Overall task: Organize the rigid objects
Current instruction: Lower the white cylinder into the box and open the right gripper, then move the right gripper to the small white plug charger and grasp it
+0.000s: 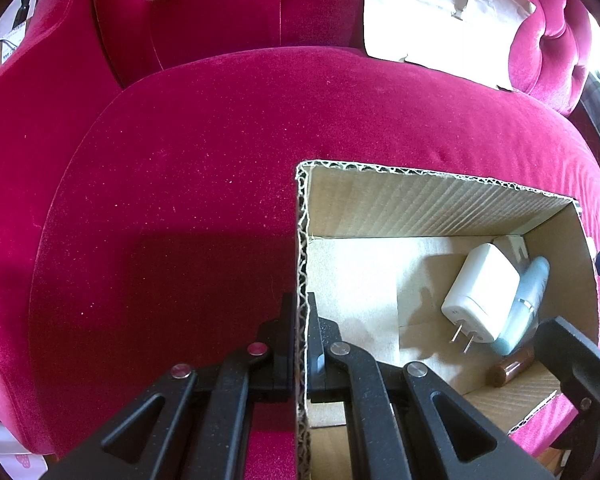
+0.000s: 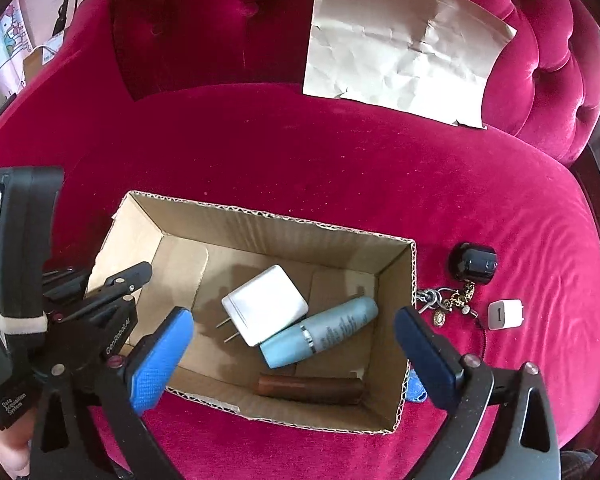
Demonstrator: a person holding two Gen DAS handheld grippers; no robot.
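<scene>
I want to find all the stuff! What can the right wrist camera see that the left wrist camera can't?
Only the right wrist view shows the things waiting outside the box on the red seat: a black round case, a bunch of keys, a small white cube charger, and the open right gripper.

Only the left wrist view shows the left gripper shut on the box wall.

Both show the cardboard box holding a white plug adapter, a blue bottle and a brown tube.

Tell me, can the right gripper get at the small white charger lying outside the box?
Probably yes. The right gripper is open and empty over the box, and the small white charger lies uncovered on the cushion beside the keys.
</scene>
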